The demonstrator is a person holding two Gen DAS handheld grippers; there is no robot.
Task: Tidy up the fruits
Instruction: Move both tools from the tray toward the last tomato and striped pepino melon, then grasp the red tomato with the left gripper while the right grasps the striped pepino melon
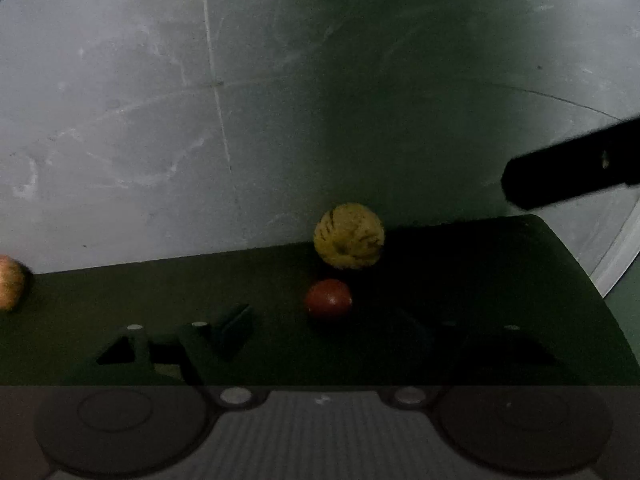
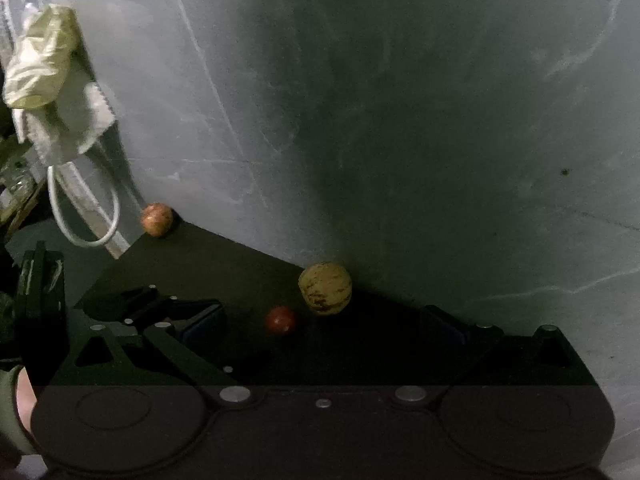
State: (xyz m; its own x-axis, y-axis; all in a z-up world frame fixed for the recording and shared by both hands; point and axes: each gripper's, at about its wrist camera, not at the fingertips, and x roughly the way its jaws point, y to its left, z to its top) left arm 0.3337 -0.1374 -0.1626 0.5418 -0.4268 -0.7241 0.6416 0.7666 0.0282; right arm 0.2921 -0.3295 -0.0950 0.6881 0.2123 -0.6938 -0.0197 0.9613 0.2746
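A yellow streaked round fruit (image 1: 349, 236) (image 2: 325, 288) sits at the back edge of a dark table (image 1: 480, 272) (image 2: 224, 264), against the grey wall. A small red fruit (image 1: 329, 299) (image 2: 281, 320) lies just in front of it. An orange-pink fruit (image 1: 9, 282) (image 2: 156, 219) rests at the far left by the wall. My left gripper (image 1: 332, 328) is open and empty, fingers either side of the red fruit, short of it. My right gripper (image 2: 320, 324) is open and empty, also facing both fruits.
A grey marbled wall (image 1: 160, 120) stands right behind the table. A crumpled bag with white loop handles (image 2: 56, 92) hangs at the upper left of the right wrist view. The other gripper's dark body (image 1: 576, 168) reaches in from the right.
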